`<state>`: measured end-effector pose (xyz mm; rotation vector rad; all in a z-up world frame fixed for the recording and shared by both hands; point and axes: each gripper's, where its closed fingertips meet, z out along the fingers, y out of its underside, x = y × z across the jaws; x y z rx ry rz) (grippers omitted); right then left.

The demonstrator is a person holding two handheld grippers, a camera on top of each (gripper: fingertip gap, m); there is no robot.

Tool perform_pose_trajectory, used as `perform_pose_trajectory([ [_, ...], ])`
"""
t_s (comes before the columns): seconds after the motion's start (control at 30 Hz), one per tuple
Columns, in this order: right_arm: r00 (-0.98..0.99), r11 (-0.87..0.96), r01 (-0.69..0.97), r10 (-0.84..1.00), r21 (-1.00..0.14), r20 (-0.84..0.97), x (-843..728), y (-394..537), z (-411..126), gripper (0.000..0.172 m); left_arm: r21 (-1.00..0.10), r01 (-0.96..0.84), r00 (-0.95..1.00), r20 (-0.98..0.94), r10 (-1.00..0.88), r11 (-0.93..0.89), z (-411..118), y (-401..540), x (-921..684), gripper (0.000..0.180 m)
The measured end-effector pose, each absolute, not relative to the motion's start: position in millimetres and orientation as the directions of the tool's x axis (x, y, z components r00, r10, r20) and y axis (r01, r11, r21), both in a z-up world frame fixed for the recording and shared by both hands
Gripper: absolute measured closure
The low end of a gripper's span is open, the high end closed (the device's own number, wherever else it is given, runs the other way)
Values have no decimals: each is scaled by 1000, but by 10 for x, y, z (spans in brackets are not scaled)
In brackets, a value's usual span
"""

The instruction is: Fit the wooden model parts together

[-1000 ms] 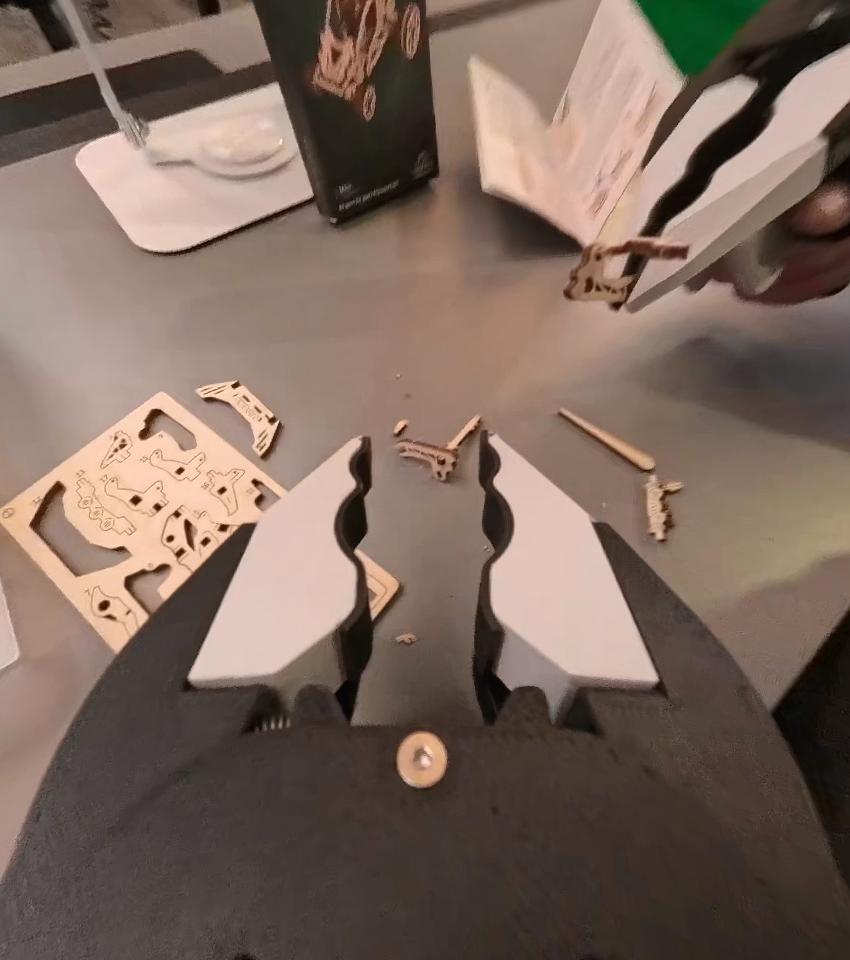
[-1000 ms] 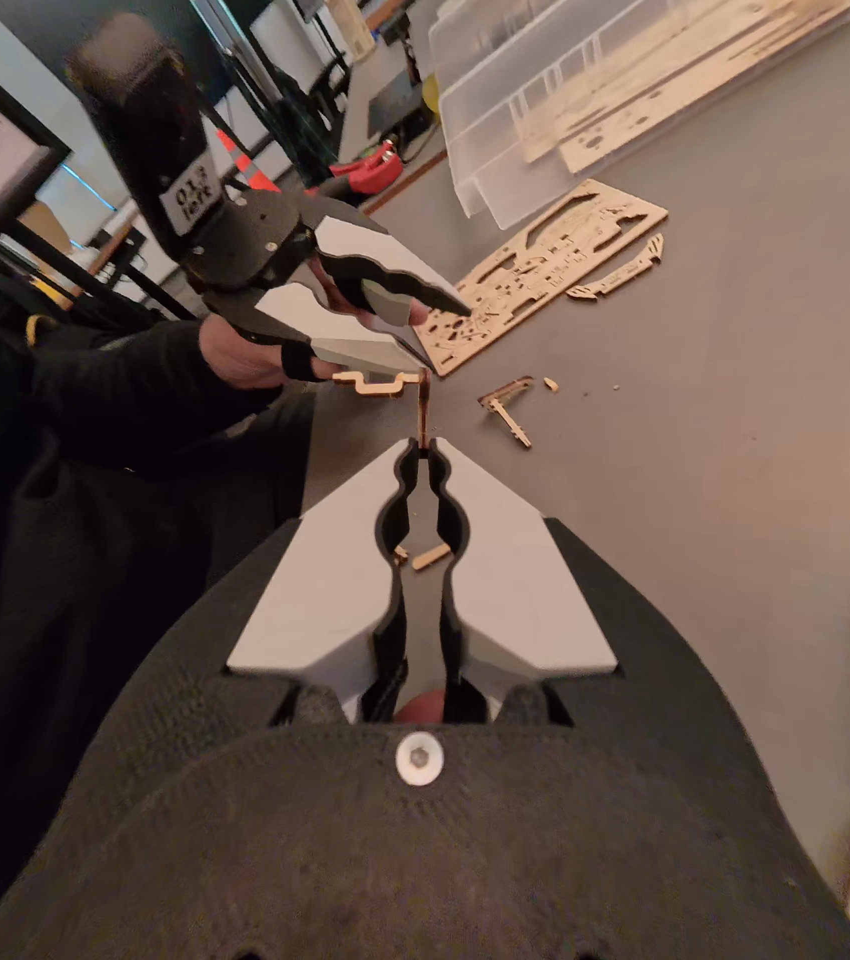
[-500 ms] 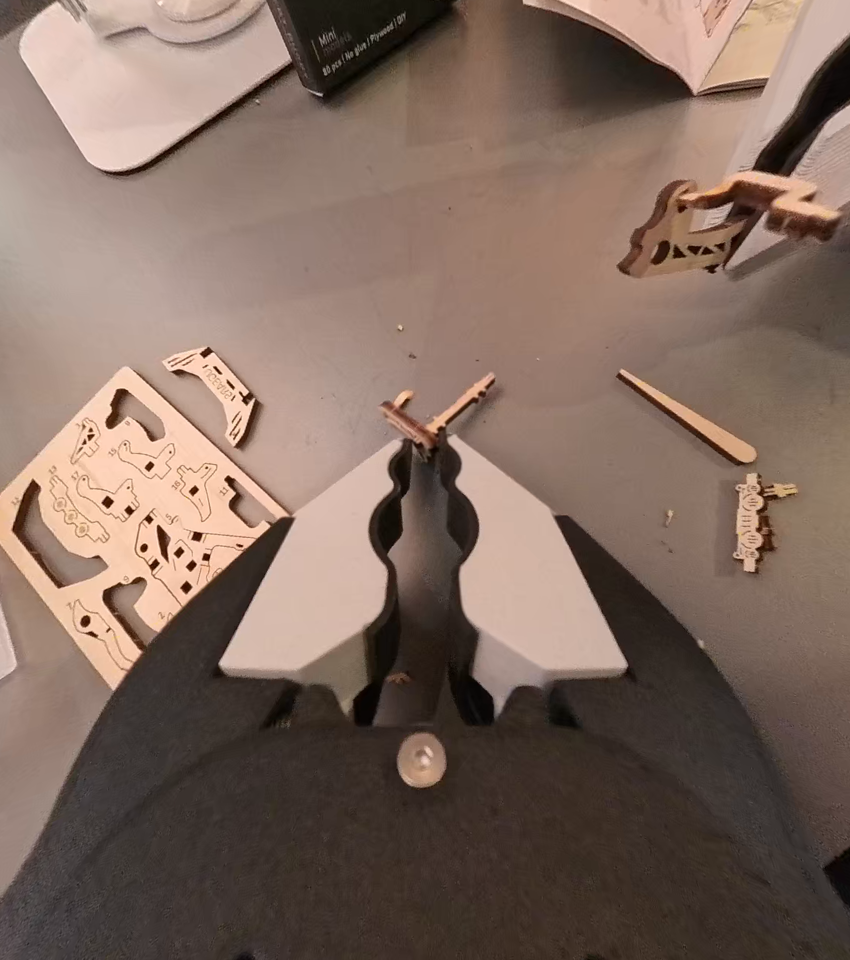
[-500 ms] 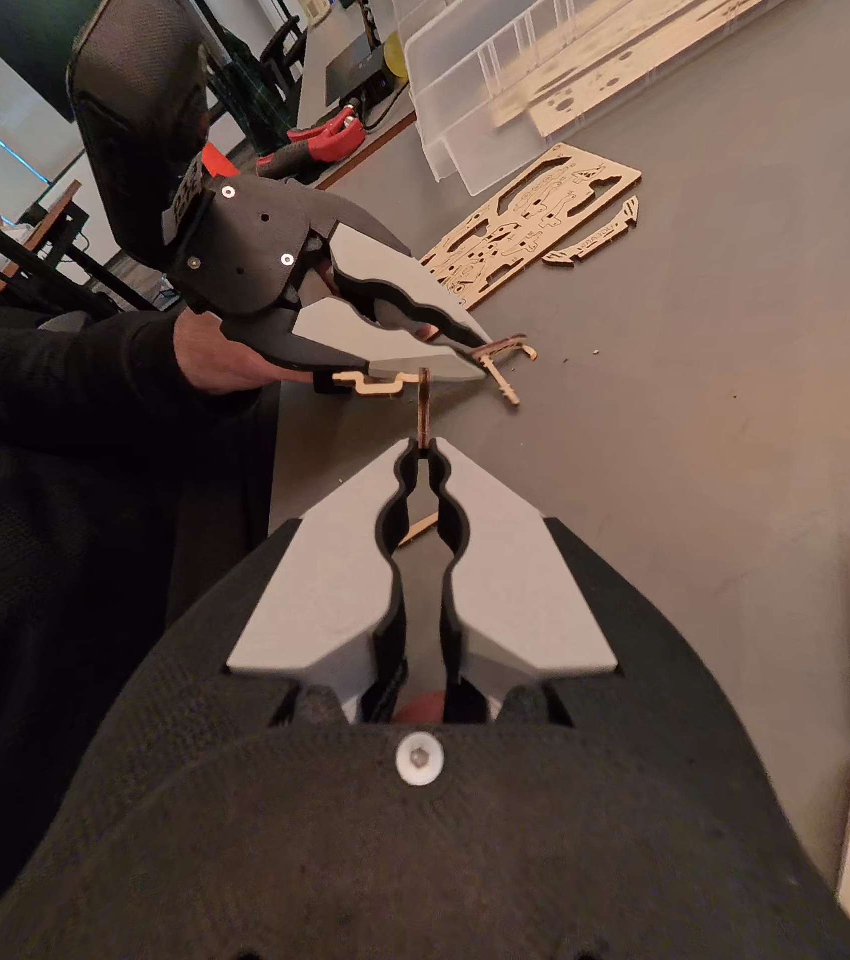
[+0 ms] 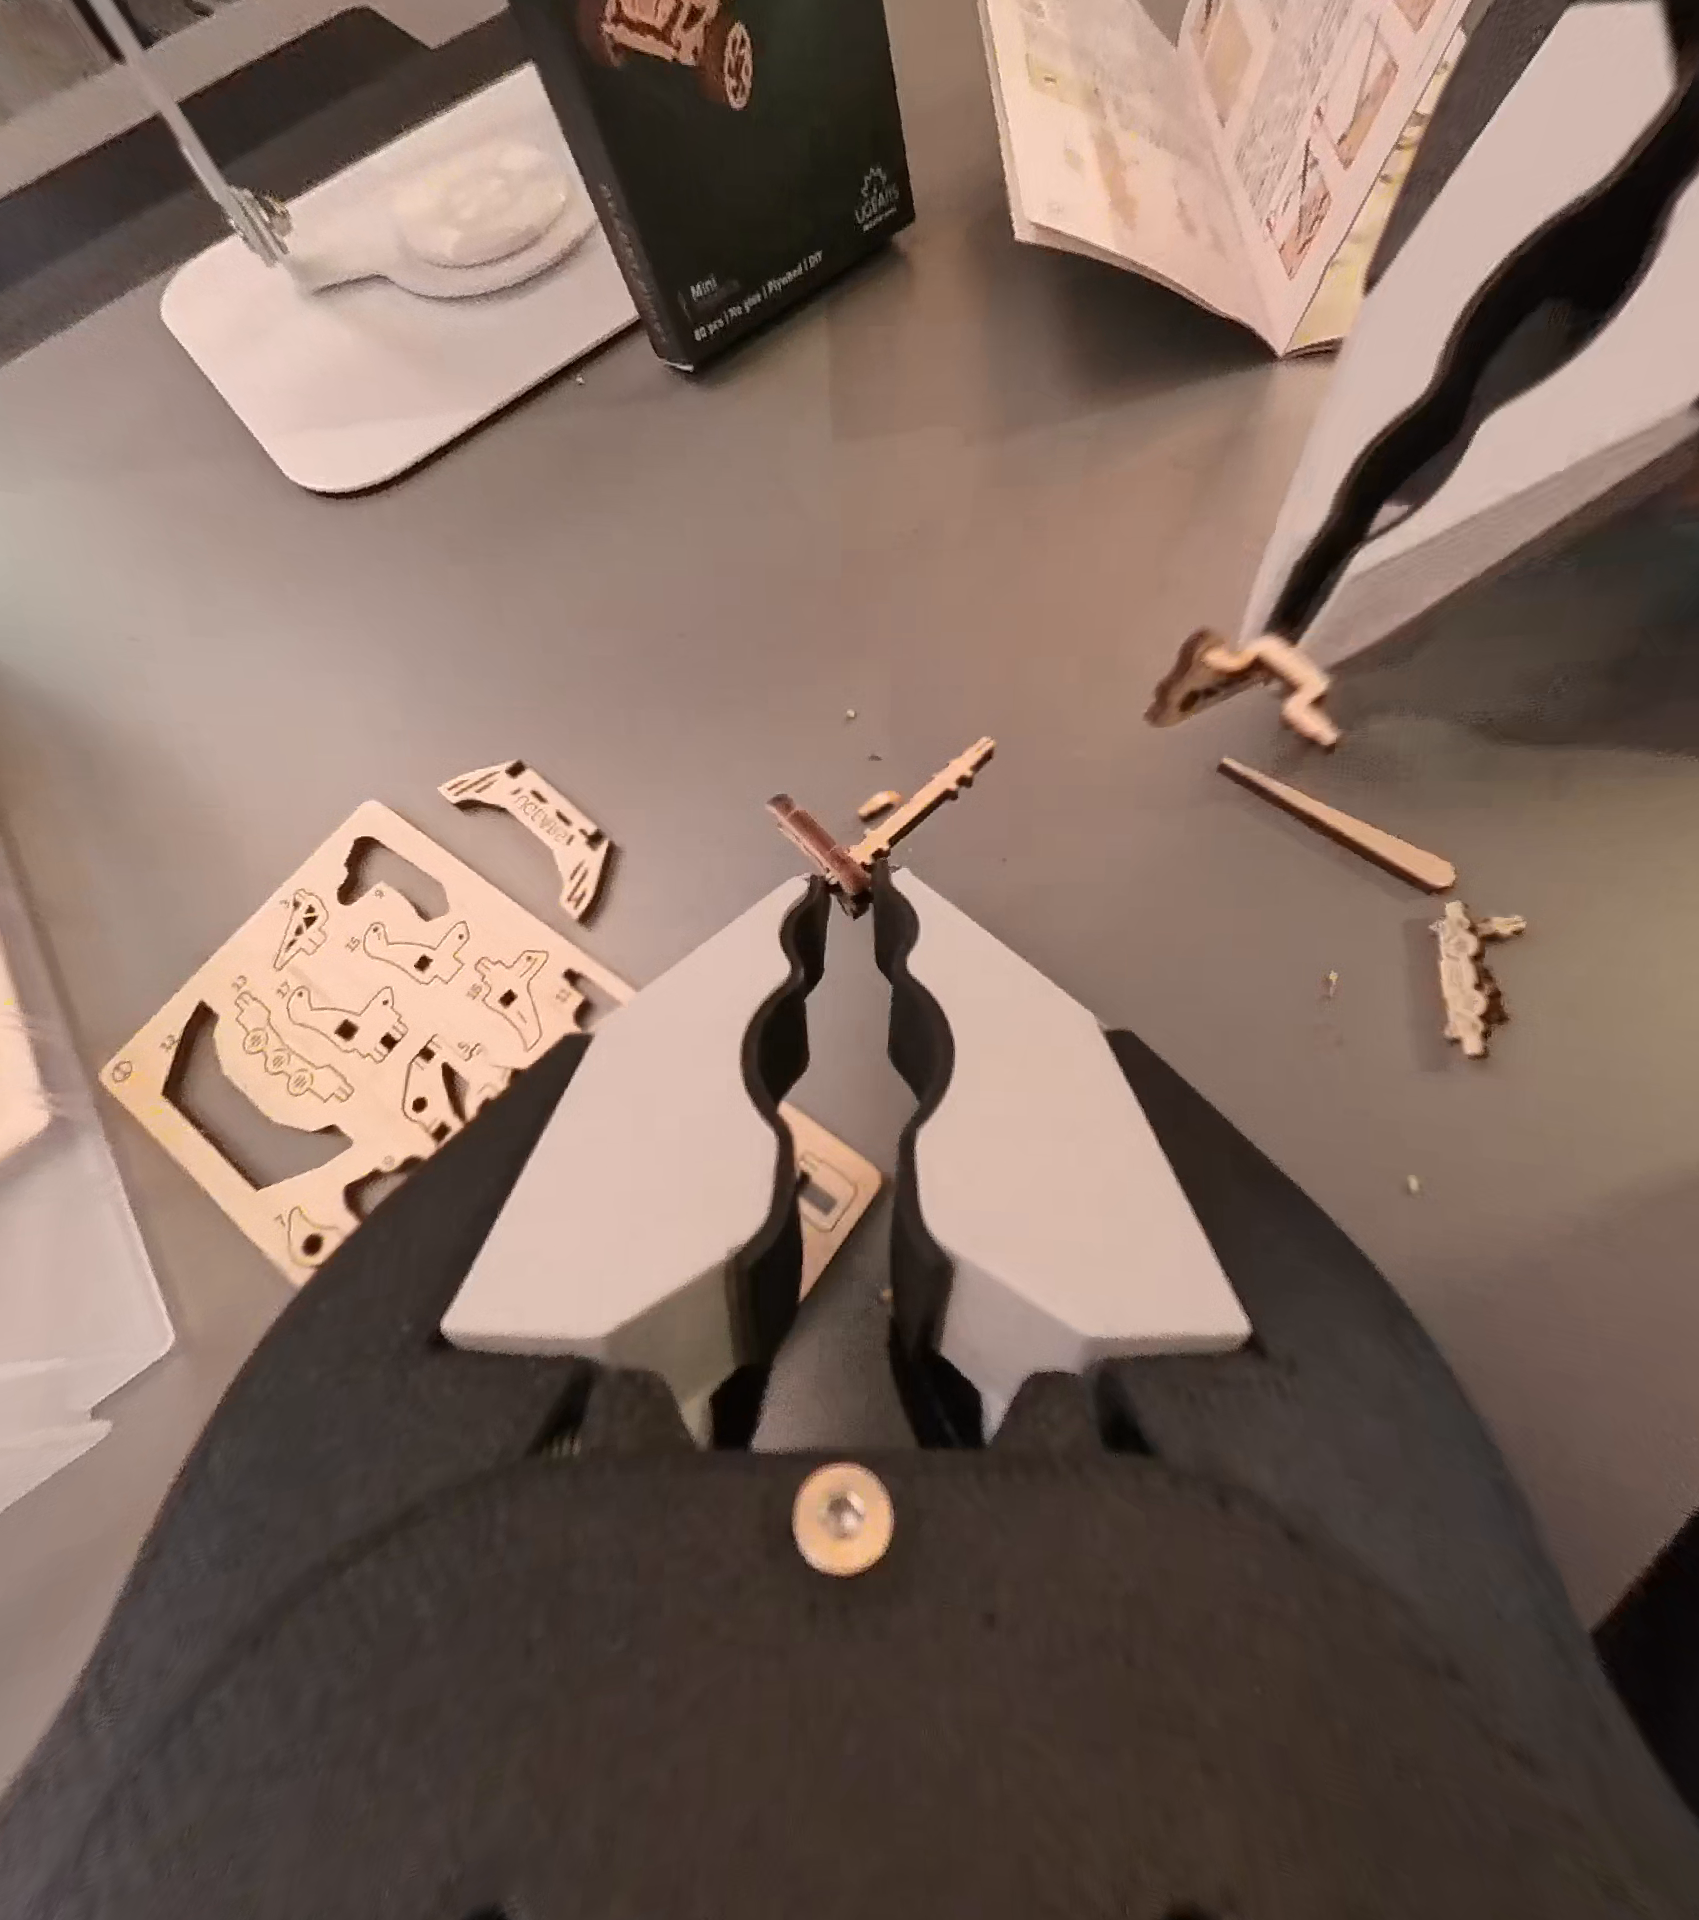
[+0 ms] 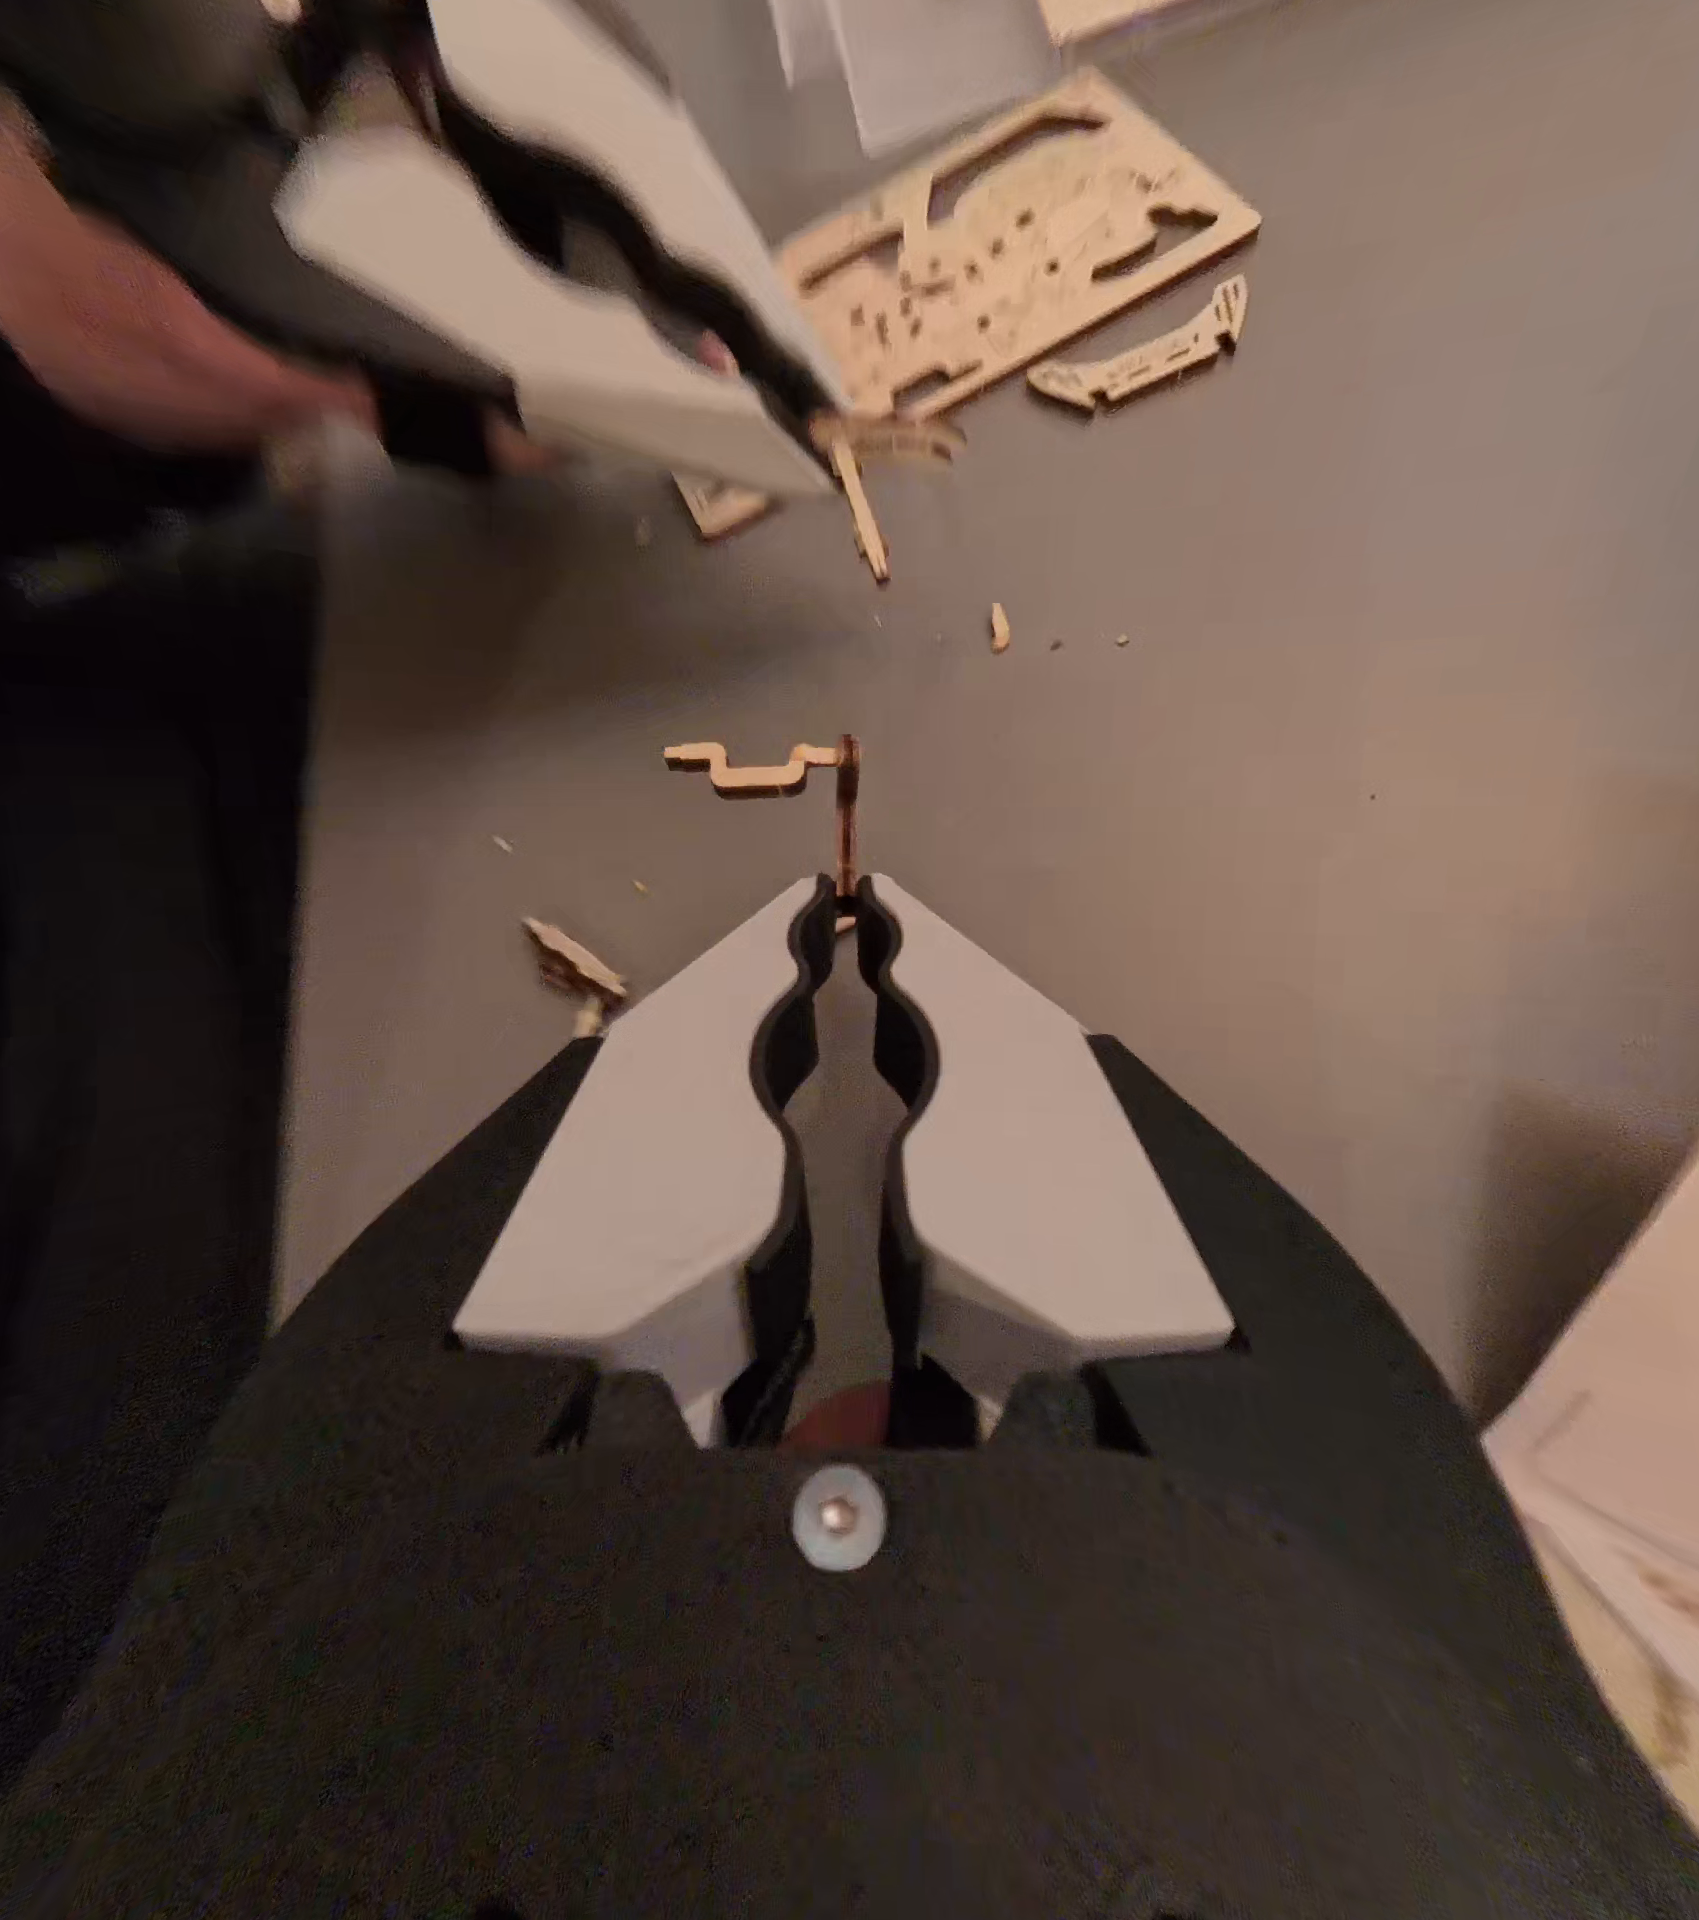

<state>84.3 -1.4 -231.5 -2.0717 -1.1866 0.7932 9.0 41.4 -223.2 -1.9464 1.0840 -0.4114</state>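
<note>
Both tongs closed on wood, prob. so the parts can meet mid-air; left gripper [image 5: 850, 883] pinches a notched strip assembly [image 5: 918, 810]; right gripper [image 6: 845, 899] nips a cranked piece [image 6: 772, 767]; parts apart above the table [image 5: 512, 582], spares on the sheet [image 5: 357, 997].

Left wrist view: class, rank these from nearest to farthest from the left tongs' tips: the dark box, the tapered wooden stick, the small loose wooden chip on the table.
1. Small wooden chip: just ahead of the left tongs, slightly right.
2. Tapered wooden stick: lying farther off to the right.
3. Dark box: standing at the far end of the table, ahead.
</note>
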Motion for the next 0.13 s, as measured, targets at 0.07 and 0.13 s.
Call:
perform_pose_trajectory([
  [0.07, 399, -337, 582, 911, -740, -101, 784, 6, -2365, 170, -810, -528, 551, -96, -829, -257, -2201, 354, 65, 174],
  [0.13, 388, -297, 622, 921, -724, -45, 721, 31, -2418, 170, -811, -531, 536, -98, -839, -245, -2189, 294, 39, 174],
])
